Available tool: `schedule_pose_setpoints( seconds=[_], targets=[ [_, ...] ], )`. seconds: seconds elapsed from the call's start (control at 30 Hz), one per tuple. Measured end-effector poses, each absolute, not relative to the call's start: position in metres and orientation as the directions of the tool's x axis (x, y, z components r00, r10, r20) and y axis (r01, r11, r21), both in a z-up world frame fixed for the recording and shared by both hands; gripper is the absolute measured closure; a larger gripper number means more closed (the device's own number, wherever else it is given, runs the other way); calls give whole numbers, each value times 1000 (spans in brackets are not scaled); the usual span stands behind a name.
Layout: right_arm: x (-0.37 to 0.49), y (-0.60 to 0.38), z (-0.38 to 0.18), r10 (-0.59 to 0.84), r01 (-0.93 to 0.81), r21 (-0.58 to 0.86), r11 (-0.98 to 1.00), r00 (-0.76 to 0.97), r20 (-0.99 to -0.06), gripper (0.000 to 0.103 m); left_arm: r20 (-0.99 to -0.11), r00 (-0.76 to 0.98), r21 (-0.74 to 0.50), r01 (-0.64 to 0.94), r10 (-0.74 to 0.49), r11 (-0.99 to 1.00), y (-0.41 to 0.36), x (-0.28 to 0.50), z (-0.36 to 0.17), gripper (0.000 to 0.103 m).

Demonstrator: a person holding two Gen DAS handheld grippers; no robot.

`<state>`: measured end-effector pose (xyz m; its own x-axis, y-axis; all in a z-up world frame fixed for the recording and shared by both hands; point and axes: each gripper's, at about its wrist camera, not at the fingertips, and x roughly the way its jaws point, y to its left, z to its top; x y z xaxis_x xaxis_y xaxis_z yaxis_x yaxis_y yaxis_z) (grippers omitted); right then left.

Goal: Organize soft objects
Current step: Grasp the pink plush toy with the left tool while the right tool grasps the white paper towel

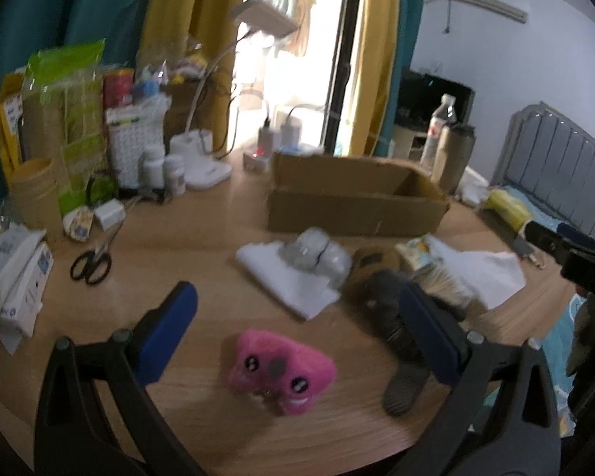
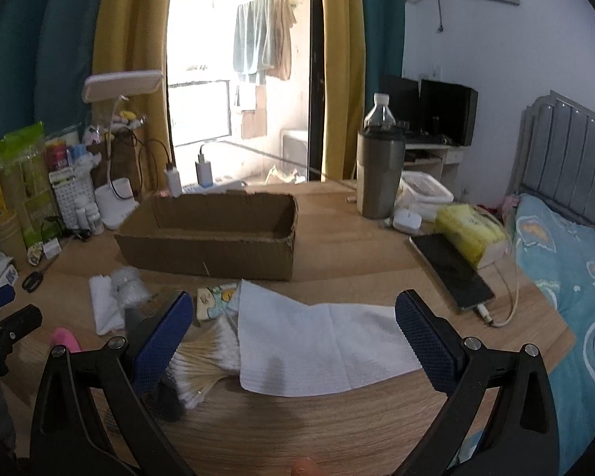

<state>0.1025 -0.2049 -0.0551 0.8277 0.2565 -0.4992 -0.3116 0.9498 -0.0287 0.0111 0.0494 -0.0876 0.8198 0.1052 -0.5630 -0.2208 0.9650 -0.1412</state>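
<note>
Wide-open jaws of the left gripper [image 1: 297, 325] hang over a round wooden table [image 1: 202, 238], a fuzzy pink plush toy with black eyes [image 1: 281, 369] lying between and just short of the blue pads. The right gripper [image 2: 293, 329], jaws equally spread and empty, frames a white paper towel sheet [image 2: 321, 345]; beyond both sits an open brown cardboard box [image 2: 214, 234].
</note>
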Motion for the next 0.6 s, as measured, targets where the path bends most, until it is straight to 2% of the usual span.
schedule_pose_setpoints(
  seconds=[0.33,0.6],
  targets=[
    [127,-208,-86,234,-298,-19,954,786,-572,0,-685,721,-106,-238,102,966,55,27,-133,0],
    [156,-217,-106,262,-310,35,950,732,-629,0,-734,673,-71,-217,96,973,52,37,-151,2]
  ],
)
